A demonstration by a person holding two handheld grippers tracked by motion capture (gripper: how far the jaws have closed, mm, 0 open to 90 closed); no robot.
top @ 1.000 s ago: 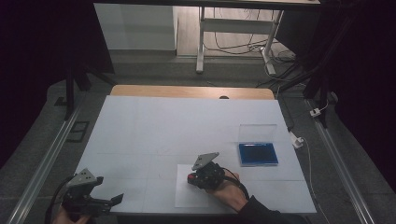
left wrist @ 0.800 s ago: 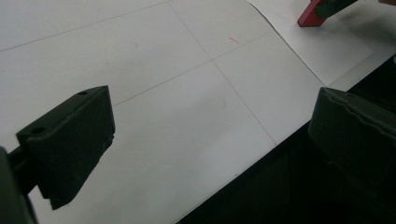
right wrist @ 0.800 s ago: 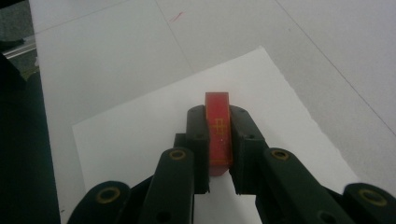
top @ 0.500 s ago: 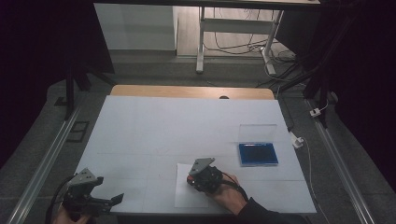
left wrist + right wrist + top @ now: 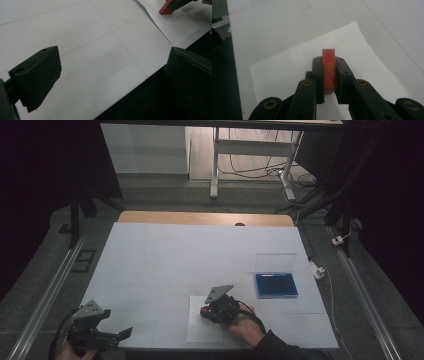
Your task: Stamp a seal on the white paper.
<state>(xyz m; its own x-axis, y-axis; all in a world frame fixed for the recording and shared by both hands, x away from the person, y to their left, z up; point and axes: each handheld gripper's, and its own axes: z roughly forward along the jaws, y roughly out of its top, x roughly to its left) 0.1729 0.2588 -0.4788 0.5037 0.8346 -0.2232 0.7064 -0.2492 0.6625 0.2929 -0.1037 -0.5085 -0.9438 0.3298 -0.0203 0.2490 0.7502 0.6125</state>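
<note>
In the high view, the right gripper (image 5: 207, 310) sits over the sheet of paper (image 5: 202, 329) on the counter (image 5: 165, 255), with the blue ink pad (image 5: 276, 285) off to the sheet's right; the left gripper (image 5: 112, 336) hangs at the counter's near edge, well left of the sheet. In the left gripper view its jaws stand released and empty, so nothing pins the paper (it may slide or lift with the stamp). In the right gripper view the jaws are clenched on a red stamp block (image 5: 329, 68) above the sheet; a tilted press could smear the print.
</note>
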